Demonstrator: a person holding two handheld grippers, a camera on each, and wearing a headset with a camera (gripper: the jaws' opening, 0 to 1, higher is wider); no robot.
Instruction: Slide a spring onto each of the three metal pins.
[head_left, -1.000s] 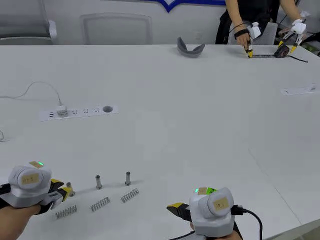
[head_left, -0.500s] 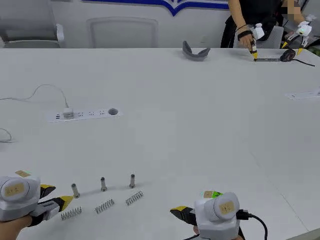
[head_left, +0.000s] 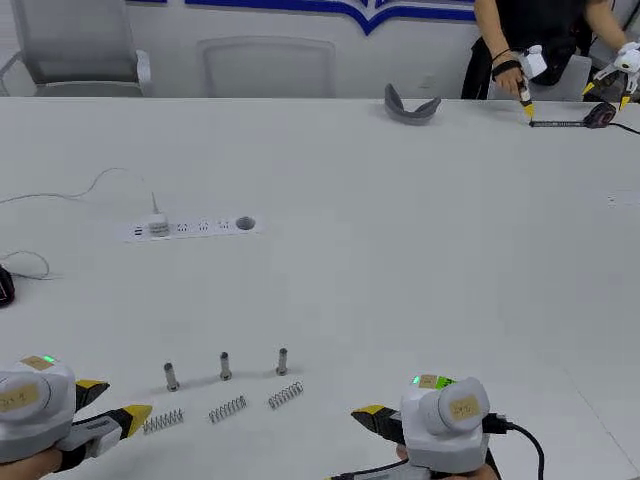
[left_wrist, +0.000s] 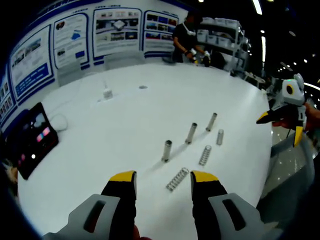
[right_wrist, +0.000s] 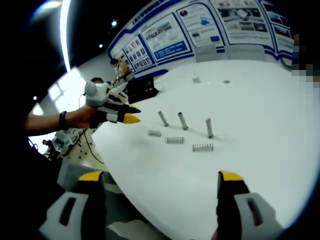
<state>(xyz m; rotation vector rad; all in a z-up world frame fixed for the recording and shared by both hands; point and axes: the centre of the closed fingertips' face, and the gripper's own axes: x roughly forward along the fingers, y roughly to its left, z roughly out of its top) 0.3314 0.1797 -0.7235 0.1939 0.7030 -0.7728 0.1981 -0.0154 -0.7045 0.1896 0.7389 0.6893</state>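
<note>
Three metal pins are standing upright in a row on the white counter (head_left: 400, 260), near its front edge: the left pin (head_left: 171, 377), the middle pin (head_left: 225, 366) and the right pin (head_left: 282, 361). Three springs are lying flat just in front of them, one before each pin: the left spring (head_left: 163, 421), the middle spring (head_left: 228, 408) and the right spring (head_left: 285, 395). Each spring is lying apart from its pin.

We are holding the left hand-held gripper (left_wrist: 162, 177) low at the left end of the row, with its jaws spread and nothing between them. In the left gripper view the left spring is lying just ahead of the gap, nearer the right jaw and touching neither tip. We are holding the right hand-held gripper (right_wrist: 160, 177) at the counter's near edge, to the right of the parts and well apart from them. Its jaws are spread wide and gripping nothing.

Farther back a white power strip (head_left: 190, 227) is lying on the counter with a plug in it. At the far side a grey curved piece (head_left: 412, 106) is resting, and another person (head_left: 520, 30) is working at the far right corner.
</note>
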